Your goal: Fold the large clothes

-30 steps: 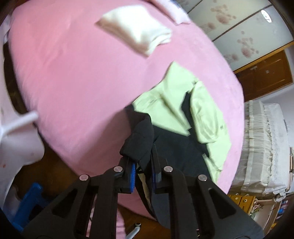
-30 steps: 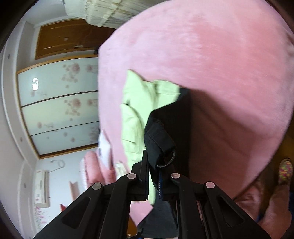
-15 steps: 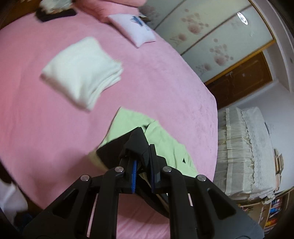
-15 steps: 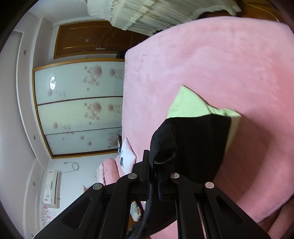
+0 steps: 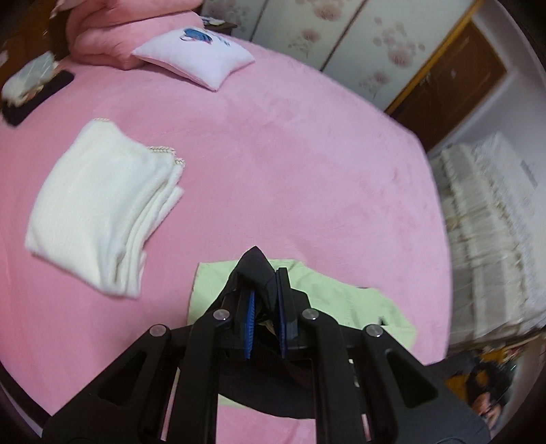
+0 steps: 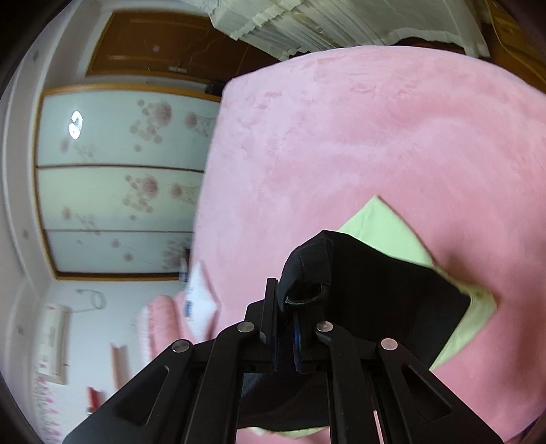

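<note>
Black-and-lime garment (image 5: 344, 300) sits at the near edge of the pink bed (image 5: 290, 164), black fabric folded over the lime part; lime corners stick out past the black in both wrist views. Left gripper (image 5: 264, 290) is clenched on a bunched peak of the black fabric, which pokes up between the blue pads. Right gripper (image 6: 286, 307) is clamped on another black bunch with a small cord loop showing at the pinch; the black panel (image 6: 375, 293) spreads to its right over lime cloth. Both held edges are off the bed surface. Folded white towel (image 5: 102, 211) lies to the left, well apart from the garment. White pillow (image 5: 194, 58) and a pink bundle (image 5: 112, 30) sit at the far side. Floral sliding doors (image 6: 116, 177) stand behind the bed.
</note>
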`<state>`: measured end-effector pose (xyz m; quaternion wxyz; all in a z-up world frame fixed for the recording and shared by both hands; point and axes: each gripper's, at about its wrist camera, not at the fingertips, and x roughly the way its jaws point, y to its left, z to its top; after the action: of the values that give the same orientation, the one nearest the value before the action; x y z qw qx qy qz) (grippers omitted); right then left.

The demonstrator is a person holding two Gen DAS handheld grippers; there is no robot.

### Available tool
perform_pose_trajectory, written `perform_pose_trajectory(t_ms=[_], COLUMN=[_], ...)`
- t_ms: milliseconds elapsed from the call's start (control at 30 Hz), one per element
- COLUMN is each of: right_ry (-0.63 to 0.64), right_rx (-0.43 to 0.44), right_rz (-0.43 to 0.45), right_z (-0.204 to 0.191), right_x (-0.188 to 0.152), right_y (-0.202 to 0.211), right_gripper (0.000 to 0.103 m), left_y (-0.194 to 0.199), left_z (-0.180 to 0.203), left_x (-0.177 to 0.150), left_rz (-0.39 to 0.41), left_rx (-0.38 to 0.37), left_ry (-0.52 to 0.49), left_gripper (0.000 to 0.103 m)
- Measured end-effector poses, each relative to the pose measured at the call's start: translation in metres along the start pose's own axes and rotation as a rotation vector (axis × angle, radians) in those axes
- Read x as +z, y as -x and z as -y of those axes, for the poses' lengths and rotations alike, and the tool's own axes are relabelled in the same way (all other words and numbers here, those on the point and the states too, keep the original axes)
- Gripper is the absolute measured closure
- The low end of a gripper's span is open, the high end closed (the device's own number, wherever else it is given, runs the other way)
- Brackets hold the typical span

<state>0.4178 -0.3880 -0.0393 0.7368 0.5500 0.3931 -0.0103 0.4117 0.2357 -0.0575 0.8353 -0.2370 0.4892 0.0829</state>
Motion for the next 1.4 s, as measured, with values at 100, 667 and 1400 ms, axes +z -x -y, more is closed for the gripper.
perform_pose_trajectory(t_ms=[100,667,1400], right_ry=[0.034,0.372,1.095], right_rx=[-0.094,-0.312,-0.287], right_rz=[-0.022,-0.062,-0.195], right_z=[0.001,-0.022,0.063], right_x=[0.012,-0.021,-0.292], right_y=[-0.043,-0.124,-0.161], right_gripper=[0.097,0.052,0.084], left_y=[-0.043,-0.07,-0.166], left_z=[0.006,0.065,0.108], left_x=[0.009,-0.055,-0.264], left_rz=[-0.066,-0.096,-0.153], left_rx=[0.064,0.156,0.052], left_ry=[-0.029,-0.337,-0.527], left_gripper=[0.094,0.038,0.064])
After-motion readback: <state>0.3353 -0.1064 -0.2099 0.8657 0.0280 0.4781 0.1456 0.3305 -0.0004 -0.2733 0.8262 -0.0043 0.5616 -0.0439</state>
